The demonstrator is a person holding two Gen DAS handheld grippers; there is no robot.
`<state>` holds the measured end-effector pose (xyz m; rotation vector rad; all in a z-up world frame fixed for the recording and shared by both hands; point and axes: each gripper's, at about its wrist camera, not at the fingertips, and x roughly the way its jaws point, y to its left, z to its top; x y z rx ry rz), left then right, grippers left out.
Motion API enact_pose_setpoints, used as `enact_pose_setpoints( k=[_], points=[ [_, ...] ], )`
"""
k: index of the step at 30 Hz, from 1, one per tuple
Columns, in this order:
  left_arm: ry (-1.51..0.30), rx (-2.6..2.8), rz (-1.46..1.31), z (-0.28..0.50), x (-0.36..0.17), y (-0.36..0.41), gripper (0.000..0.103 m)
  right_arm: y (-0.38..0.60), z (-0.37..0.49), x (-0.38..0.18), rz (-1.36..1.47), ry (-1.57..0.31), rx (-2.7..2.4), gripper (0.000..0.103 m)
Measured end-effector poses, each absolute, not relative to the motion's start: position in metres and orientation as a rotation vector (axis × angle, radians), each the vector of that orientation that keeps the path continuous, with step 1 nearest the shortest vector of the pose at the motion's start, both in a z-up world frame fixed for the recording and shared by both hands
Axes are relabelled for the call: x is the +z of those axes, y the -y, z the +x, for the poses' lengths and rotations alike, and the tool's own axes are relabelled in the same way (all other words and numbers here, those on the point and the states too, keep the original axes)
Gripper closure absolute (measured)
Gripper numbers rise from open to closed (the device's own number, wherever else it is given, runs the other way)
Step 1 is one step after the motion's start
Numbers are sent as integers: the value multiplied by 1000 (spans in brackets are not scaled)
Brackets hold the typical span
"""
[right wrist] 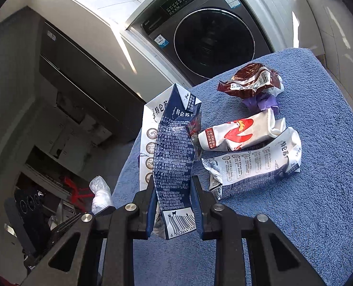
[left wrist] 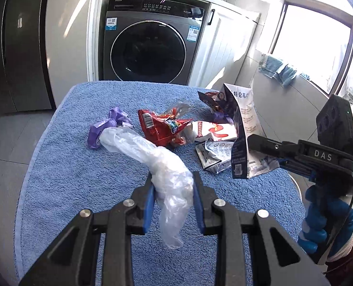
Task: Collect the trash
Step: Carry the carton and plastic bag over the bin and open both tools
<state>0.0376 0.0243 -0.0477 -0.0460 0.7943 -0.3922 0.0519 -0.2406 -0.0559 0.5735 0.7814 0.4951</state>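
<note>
left gripper point(left wrist: 173, 199): closest thing in its own view. It's pinched on the clear plastic bag point(left wrist: 152, 157), pads narrow with the film bunched between them. Grabbing the crumpled middle makes sense, I'd say; flimsy film slips anywhere else. The bag's far end trails back toward the pile.

right gripper point(right wrist: 173, 205): clamped on the flattened blue-and-white milk carton point(right wrist: 169, 157), low end near the barcode, so the carton stands upright off the towel. My guess is the squashed edge was the only bit thin enough to bite.

blue towel point(left wrist: 81, 178): covers the tabletop and everything sits on it, probably so wrappers don't slide.

remaining trash: just beyond the grippers, a second crushed carton point(right wrist: 252, 164) lies flat, touching a red-and-white carton point(right wrist: 241, 133). The red snack wrapper point(left wrist: 162, 128) sits mid-pile, and a purple wrapper point(left wrist: 105, 126) is beside the bag's far end. A brown wrapper point(right wrist: 250, 81) is farthest back.

washing machine point(left wrist: 150, 45): behind the table, door shut.

bin: can't see one in either view, so no telling where this goes.

progress: two pieces in hand, most still on the towel.
</note>
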Motion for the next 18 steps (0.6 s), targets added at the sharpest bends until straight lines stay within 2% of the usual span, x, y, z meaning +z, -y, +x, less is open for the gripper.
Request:
enact_pose_setpoints(
  k=[10, 18],
  points=[
    [-712, -578, 92, 38, -5, 81, 76, 312, -16, -15, 419, -635, 221, 78],
    [-728, -860, 196, 27, -4, 224, 76, 406, -56, -32, 349, -654, -103, 78]
  ],
)
